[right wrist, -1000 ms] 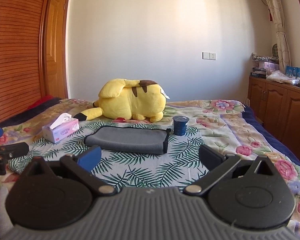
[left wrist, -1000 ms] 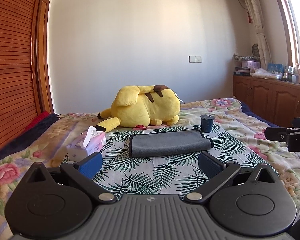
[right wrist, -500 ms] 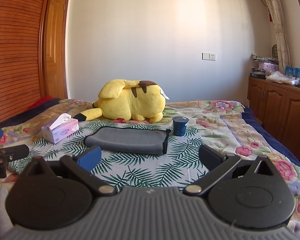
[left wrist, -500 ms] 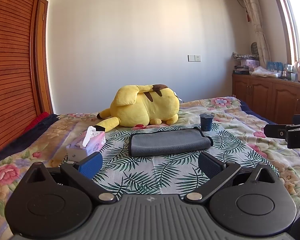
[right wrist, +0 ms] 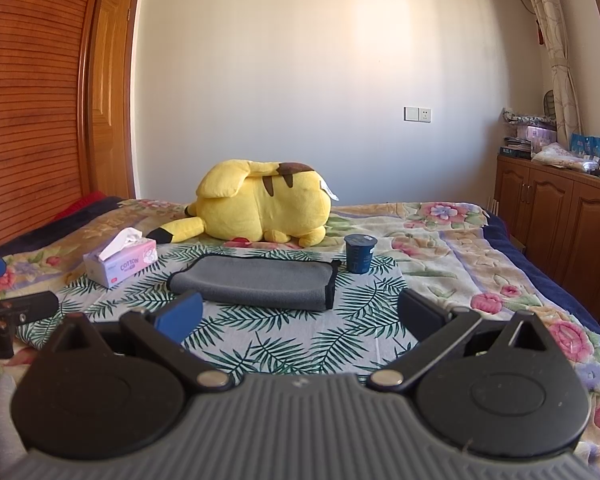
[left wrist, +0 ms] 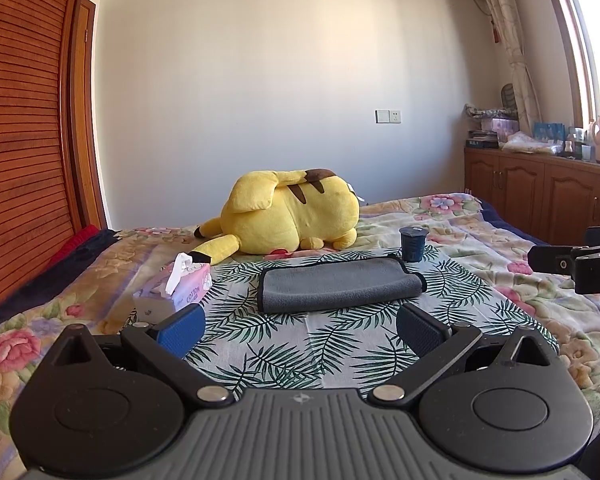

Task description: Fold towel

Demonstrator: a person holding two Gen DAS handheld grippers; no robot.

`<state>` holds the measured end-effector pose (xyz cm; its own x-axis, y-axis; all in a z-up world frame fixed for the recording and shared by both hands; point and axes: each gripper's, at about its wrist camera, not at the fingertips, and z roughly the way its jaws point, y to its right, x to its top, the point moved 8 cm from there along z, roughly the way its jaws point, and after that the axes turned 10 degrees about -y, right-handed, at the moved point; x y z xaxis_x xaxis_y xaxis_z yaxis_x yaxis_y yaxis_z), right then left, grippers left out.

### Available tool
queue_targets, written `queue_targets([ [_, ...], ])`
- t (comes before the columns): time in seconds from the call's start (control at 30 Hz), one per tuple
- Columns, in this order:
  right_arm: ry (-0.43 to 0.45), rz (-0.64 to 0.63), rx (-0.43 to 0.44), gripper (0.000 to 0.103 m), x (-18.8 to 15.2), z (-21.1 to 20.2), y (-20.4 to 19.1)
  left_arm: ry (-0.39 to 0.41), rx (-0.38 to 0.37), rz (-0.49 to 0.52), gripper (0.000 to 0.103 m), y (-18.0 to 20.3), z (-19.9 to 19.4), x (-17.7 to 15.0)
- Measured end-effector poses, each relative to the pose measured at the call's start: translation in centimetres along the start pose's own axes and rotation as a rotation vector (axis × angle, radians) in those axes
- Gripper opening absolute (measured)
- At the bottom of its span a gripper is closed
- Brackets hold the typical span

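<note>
The grey towel [left wrist: 340, 283] lay folded into a flat oblong on the palm-leaf cloth [left wrist: 292, 344] spread over the bed [left wrist: 512, 236], its dark-bound edge turned toward the blue cup [left wrist: 413, 243] just off its far right corner. A band of leaf cloth lay open between the towel's near edge and both tools. The left tool [left wrist: 299, 327] hovered low with its pads spread wide and nothing between them; the right tool [right wrist: 300, 314] stood likewise apart and unloaded. Each tool showed only as a cut-off black piece at the border of the other's view. The tissue box [right wrist: 121, 262], left of the towel and apart from it, read "COTTON". Behind the towel lay a yellow plush toy [right wrist: 262, 210], a white tag at its back too small to read. Items on the wooden cabinet [right wrist: 556, 204] were blurred.
</note>
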<state>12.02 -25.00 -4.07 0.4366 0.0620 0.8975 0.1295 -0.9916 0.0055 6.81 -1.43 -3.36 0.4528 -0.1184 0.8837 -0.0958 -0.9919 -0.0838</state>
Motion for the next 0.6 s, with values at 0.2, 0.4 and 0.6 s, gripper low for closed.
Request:
queue_targets([
  [0.2, 0.0, 0.0, 0.0, 0.103, -0.01, -0.01, -0.01, 0.0, 0.0, 0.0, 0.087, 0.0, 0.0, -0.01],
  [0.4, 0.002, 0.001, -0.001, 0.103, 0.05, -0.03, 0.06, 0.001, 0.001, 0.001, 0.087, -0.01, -0.03, -0.03],
  [0.6, 0.003, 0.001, -0.001, 0.103, 0.11, -0.09, 0.12, 0.004, 0.003, 0.0, 0.087, -0.14, -0.09, 0.12],
])
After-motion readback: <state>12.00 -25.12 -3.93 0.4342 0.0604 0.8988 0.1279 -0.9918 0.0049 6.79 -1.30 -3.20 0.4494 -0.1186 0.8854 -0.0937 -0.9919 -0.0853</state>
